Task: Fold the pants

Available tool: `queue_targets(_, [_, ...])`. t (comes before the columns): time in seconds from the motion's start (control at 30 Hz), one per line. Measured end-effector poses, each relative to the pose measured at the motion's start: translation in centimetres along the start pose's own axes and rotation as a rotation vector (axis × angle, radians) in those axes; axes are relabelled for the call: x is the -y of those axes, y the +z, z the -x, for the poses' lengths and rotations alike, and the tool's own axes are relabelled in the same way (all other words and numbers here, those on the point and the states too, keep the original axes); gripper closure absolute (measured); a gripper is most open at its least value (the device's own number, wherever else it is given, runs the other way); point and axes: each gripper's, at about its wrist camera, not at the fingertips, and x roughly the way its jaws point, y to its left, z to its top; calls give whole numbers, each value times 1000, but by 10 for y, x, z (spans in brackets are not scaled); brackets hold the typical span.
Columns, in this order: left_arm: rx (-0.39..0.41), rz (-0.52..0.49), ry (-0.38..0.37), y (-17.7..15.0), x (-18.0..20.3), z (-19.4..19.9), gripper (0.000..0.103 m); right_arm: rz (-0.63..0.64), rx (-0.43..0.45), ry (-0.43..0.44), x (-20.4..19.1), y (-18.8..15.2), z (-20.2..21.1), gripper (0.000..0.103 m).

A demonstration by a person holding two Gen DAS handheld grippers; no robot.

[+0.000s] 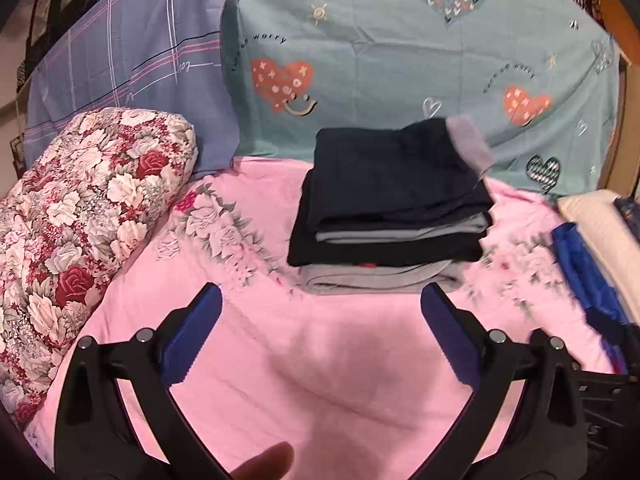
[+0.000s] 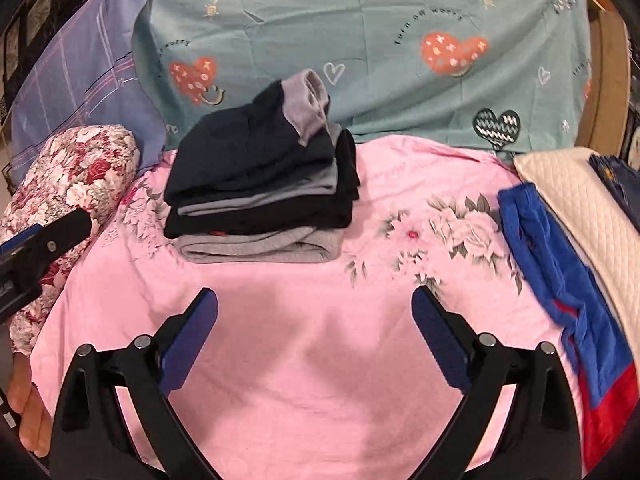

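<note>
A stack of folded pants point(image 1: 390, 208) in dark navy, black and grey lies on the pink floral sheet point(image 1: 280, 360), with a grey cuff turned up on top. The same stack point(image 2: 260, 196) sits left of centre in the right wrist view. My left gripper point(image 1: 320, 304) stands wide open just short of the stack with only bare sheet between its fingers. My right gripper point(image 2: 314, 308) is open too, over bare pink sheet to the right of and nearer than the stack. One black finger of the left gripper point(image 2: 48, 240) shows at the left edge of that view.
A rolled floral quilt point(image 1: 80, 220) lies at the left. Blue and red garments point(image 2: 560, 280) and a cream quilted cloth point(image 2: 580, 208) pile at the right. A teal heart-print sheet point(image 1: 400, 40) and a plaid pillow point(image 1: 120, 68) lie behind.
</note>
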Motion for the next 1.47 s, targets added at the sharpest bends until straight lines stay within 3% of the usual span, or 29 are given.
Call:
queue_targets(0.07, [-1, -1, 29, -10, 0, -12, 2, -3, 9, -8, 1, -7, -4, 5])
queue_targets(0.27, [-46, 17, 17, -25, -3, -32, 2, 24, 41, -69, 4, -21, -7, 5])
queue_targets(0.73, [-55, 39, 17, -29, -7, -33, 2, -63, -59, -50, 17, -30, -25, 5])
queue_targets(1.47, [-81, 65, -4, -30, -9, -35, 2, -29, -66, -30, 7, -33, -22, 5])
